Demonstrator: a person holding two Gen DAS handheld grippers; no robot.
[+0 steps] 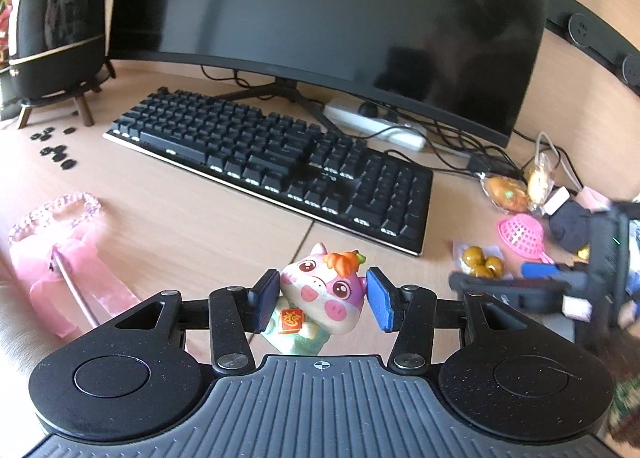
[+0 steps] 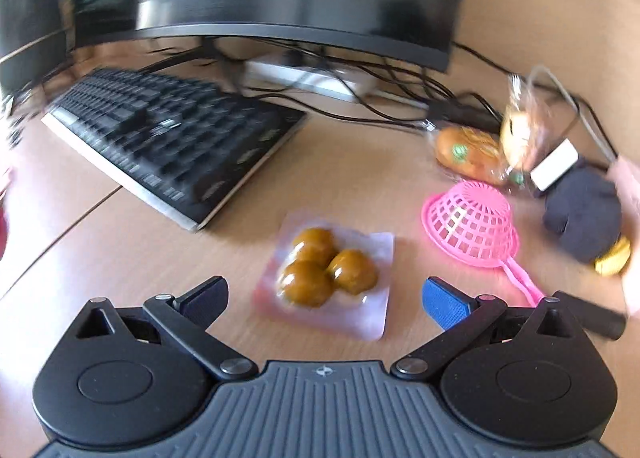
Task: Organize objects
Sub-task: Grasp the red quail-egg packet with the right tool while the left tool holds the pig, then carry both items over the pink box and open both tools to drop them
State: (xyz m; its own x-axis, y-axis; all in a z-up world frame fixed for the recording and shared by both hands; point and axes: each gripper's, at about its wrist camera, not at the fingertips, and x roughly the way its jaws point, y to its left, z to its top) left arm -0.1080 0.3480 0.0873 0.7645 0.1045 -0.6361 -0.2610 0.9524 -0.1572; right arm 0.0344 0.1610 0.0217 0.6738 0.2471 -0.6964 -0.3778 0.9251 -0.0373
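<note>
The left gripper [image 1: 323, 298] has its blue pads clamped on a small glossy pig-like toy figurine [image 1: 320, 290], white and pink with an orange carrot on its head and a pale green body bearing a red tag. The figurine is held above the light wooden desk [image 1: 180, 210], just in front of the near edge of the black mechanical keyboard [image 1: 272, 162].

The right gripper [image 2: 326, 298] has its jaws wide apart with nothing between the pads. It hovers above a clear plastic packet of three round brown-yellow balls [image 2: 326, 270], which lies flat on the desk near the keyboard's right end. Just to the right of the packet lies an overturned pink plastic mesh strainer with a handle [image 2: 472, 226]. Beyond it, toward the desk's right back area, lie two clear-wrapped orange buns [image 2: 472, 154], a small white box [image 2: 556, 170] and a dark navy fabric bundle [image 2: 580, 218] with something yellow at its edge.

Behind the keyboard stands a large dark curved monitor [image 1: 332, 18] on a black stand, with a white power strip [image 1: 376, 126] and tangled black cables under it. At the desk's back left stands a rounded black speaker on wooden legs [image 1: 60, 34], with small black discs [image 1: 56, 146] scattered before it. Near the left edge lies a pink ribbon bow with a beaded loop [image 1: 68, 250].
</note>
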